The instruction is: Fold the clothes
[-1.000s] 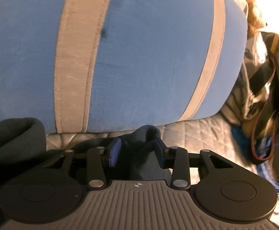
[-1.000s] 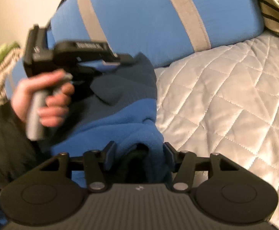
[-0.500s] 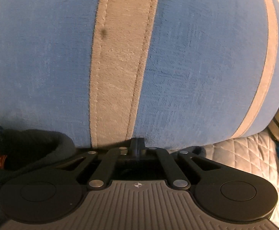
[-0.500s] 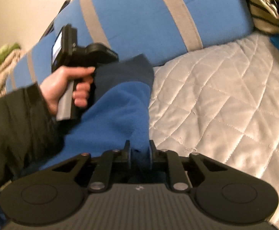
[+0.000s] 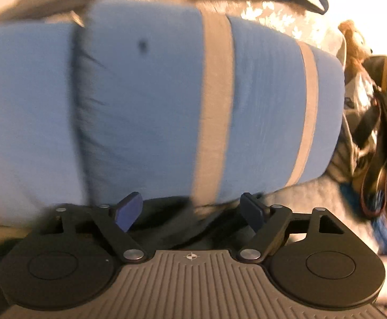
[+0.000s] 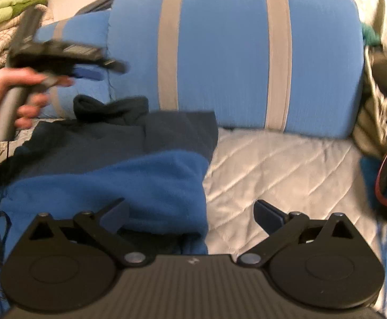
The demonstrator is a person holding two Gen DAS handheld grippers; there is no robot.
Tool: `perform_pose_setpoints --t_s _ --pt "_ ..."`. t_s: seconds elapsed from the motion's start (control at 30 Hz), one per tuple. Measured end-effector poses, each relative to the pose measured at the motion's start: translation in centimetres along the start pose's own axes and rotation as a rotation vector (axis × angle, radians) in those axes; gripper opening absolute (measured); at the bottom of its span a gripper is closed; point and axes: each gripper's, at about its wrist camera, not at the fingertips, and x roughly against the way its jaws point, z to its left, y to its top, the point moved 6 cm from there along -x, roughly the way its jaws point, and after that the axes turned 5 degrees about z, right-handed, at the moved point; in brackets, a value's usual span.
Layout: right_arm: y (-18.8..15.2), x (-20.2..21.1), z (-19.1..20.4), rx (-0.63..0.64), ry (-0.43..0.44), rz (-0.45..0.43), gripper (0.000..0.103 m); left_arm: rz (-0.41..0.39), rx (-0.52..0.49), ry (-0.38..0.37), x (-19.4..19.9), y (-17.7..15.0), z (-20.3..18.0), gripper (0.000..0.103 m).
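Seeing fleece point(image 6: 129, 175) folded, blue over navy, right edge straight; we hold both claws, left point(image 5: 192, 212) and right point(image 6: 190, 216), spread, gripping nothing. Bare quilt point(image 6: 286, 170) right of it.

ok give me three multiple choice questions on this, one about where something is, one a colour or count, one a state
1. Where does the blue fleece lie?
A. on the quilt, in front of the striped pillow
B. on top of the striped pillow
C. hanging from the left gripper

2. How many grey stripes cross the large blue pillow in the right wrist view?
A. none
B. two
C. five

3. What state is the right gripper in?
A. shut on the fleece
B. open, gripping nothing
C. shut on the pillow

Answers:
1 A, the fleece rests flat on the white quilt below the pillow.
2 B, two grey bands run down its face.
3 B, its fingers stand wide apart over the fleece edge, as do those of the left gripper.
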Motion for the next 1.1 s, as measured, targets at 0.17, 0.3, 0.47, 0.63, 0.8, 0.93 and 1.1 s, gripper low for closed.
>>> perform_pose_setpoints --t_s 0.17,0.3,0.47,0.63,0.8,0.93,1.1 --pt "3.6 2.8 2.3 0.016 -0.01 -0.026 0.103 -0.031 0.042 0.067 7.4 -1.8 5.1 0.083" --pt "6.5 3.7 5.3 0.043 0.012 -0.041 0.103 -0.016 0.067 0.116 11.3 -3.2 7.6 0.083" --pt "10.7 4.1 10.8 0.112 0.052 -0.057 0.103 -0.063 0.14 0.116 17.0 -4.1 11.5 0.083" --pt "14.7 3.7 16.8 0.185 0.092 -0.078 0.103 -0.104 0.216 0.097 20.0 -6.1 14.5 0.083" --pt "15.6 0.3 21.5 0.268 0.134 -0.065 0.103 -0.122 0.286 0.068 20.5 -9.6 17.3 0.083" --pt "15.9 -2.6 25.0 0.336 0.167 -0.052 0.103 -0.128 0.34 0.076 19.3 -12.6 19.3 0.083" --pt "16.4 -6.3 29.5 0.42 0.208 -0.036 0.102 -0.099 0.446 0.02 16.3 -16.8 21.9 0.082"
